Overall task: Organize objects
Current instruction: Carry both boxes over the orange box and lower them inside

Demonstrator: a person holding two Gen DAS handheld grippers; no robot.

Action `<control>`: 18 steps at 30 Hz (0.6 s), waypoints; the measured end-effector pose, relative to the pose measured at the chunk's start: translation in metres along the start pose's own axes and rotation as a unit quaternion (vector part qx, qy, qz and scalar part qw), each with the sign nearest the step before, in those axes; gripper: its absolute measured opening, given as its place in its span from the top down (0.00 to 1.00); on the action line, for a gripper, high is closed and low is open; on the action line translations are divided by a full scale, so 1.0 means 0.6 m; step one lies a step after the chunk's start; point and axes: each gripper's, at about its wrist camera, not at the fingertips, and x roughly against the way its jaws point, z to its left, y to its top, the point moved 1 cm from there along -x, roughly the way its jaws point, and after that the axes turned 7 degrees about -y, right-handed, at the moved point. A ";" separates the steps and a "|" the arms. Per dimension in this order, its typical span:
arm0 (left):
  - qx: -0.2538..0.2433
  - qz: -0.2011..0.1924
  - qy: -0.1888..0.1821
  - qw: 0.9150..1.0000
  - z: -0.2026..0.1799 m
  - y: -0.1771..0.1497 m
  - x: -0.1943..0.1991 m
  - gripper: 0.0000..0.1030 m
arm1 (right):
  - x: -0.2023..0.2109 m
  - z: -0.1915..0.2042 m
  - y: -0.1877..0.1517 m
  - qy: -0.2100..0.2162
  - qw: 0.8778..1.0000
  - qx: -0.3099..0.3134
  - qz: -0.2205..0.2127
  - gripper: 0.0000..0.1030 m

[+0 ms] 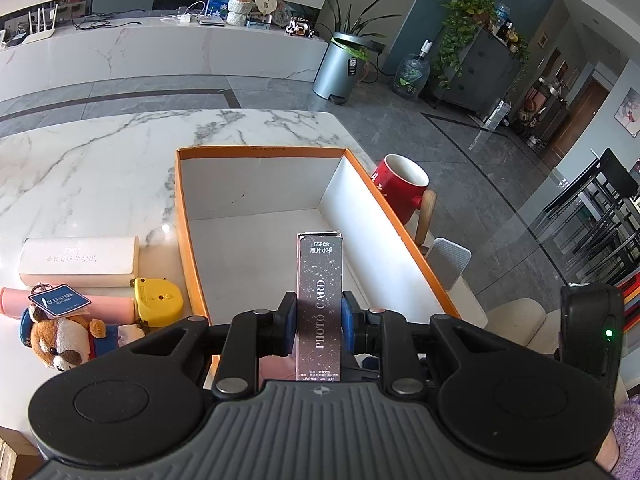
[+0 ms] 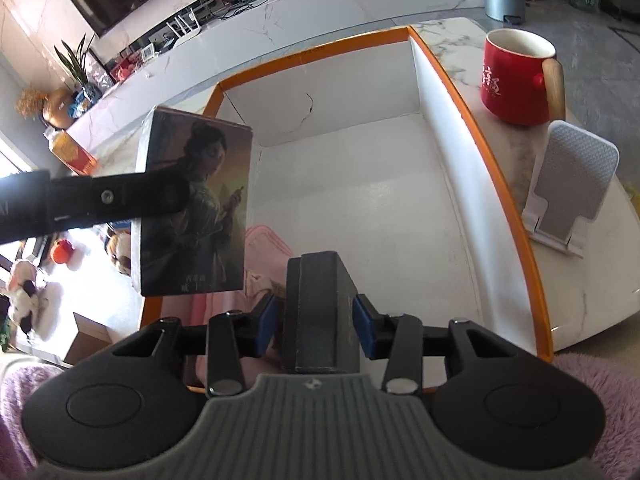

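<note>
My left gripper (image 1: 319,322) is shut on a silvery photo card box (image 1: 319,280), held upright over the near end of the orange-rimmed white box (image 1: 256,152). The same card box (image 2: 196,208) shows in the right wrist view with a portrait on its face, the left gripper's finger (image 2: 120,198) across it. My right gripper (image 2: 318,322) is shut on a dark grey block (image 2: 318,304) above the near end of the orange box (image 2: 500,168). Something pink (image 2: 264,252) lies in the box's near left corner.
A red mug (image 2: 516,80) and a white phone stand (image 2: 568,192) stand right of the box. Left of it lie a white case (image 1: 78,260), a yellow tape measure (image 1: 156,300), a pink case (image 1: 60,300) and a plush keychain (image 1: 60,340). The table edge is near on the right.
</note>
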 end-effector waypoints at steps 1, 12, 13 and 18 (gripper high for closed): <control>-0.001 -0.001 -0.002 1.000 -0.002 0.000 0.000 0.75 | -0.002 -0.001 0.000 -0.002 1.000 -0.002 0.002 0.79; -0.011 0.006 -0.018 1.000 -0.032 0.008 -0.018 0.75 | 0.022 -0.001 -0.002 -0.008 1.000 0.007 -0.014 0.79; -0.013 0.007 -0.020 1.000 -0.036 0.010 -0.021 0.75 | 0.029 -0.004 0.000 -0.011 1.000 0.010 -0.019 0.79; -0.004 0.021 -0.040 0.999 -0.056 0.015 -0.050 0.75 | 0.064 -0.027 0.010 -0.047 0.997 0.042 -0.049 0.79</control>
